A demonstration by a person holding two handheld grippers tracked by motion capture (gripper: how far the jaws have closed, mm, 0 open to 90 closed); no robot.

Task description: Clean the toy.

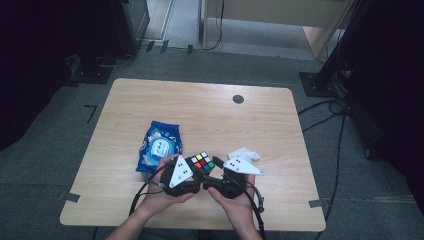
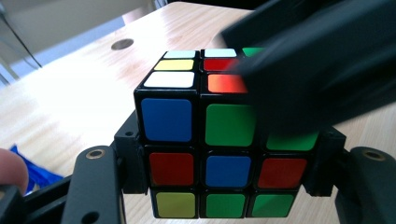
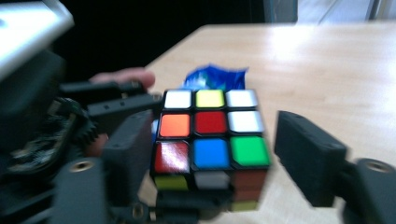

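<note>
Your left gripper [image 1: 196, 172] clamps the cube [image 1: 202, 162] low centre of the high view, above the table [image 1: 210, 115]. Your right gripper [image 3: 210, 158] straddles its top layer, released, right pad clear. Close off-centre and the layer jams or the cube twists out.

At the bottom centre of the high view, both hands sit side by side. The left gripper [image 1: 196, 170] has its jaws clamped; the right gripper [image 1: 215, 167] has its jaws apart, unpressed.
</note>
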